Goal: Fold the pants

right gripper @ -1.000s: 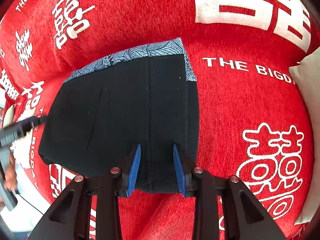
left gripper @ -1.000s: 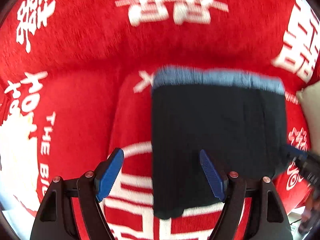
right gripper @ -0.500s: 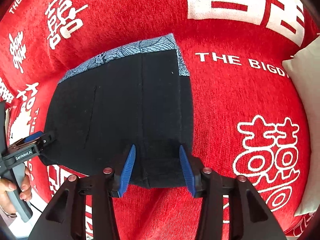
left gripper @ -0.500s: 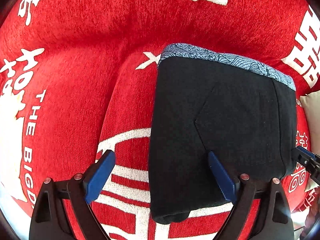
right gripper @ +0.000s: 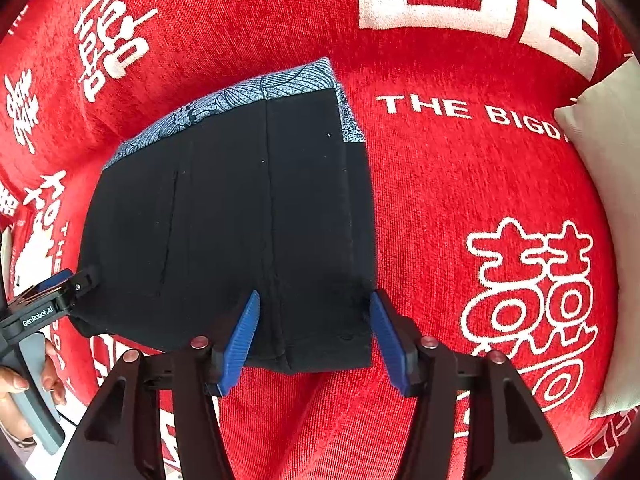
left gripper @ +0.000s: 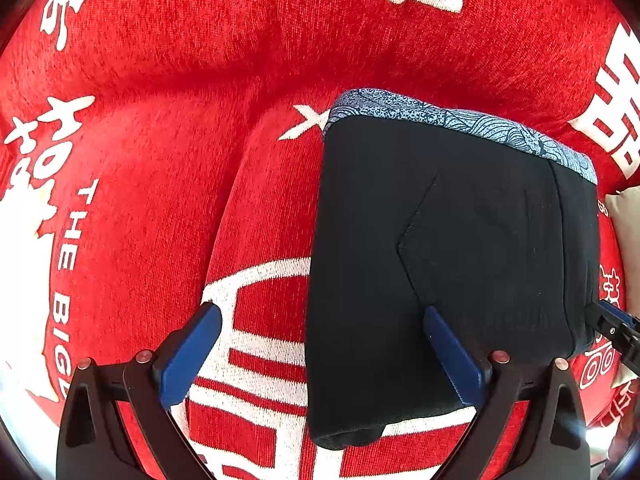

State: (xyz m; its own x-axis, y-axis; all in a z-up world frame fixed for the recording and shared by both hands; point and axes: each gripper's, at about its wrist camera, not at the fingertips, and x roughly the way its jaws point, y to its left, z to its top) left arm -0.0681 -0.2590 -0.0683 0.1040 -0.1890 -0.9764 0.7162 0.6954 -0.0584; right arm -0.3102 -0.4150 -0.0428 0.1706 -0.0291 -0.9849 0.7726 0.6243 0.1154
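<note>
The black pants (left gripper: 460, 264) lie folded into a compact, thick rectangle on the red cover (left gripper: 160, 160) printed with white characters, their blue-and-white patterned waistband (left gripper: 460, 118) along the far edge. A pointed pocket seam shows on the top layer, and the near edge bulges a little where the layers stack. The left gripper (left gripper: 320, 344) points steeply down over the near left corner of the pants, its jaws released and opening wide; one blue pad sits over the black cloth, the other over the red cover, neither pressing. The right gripper (right gripper: 314, 334) points straight down at the near right corner of the pants, its jaws also opening, straddling the cloth edge without clamping it. A hand (right gripper: 16, 384) wraps the left gripper's grey handle just left of the pants. A pale cushion (right gripper: 604, 200) rests well right of the pants.
</note>
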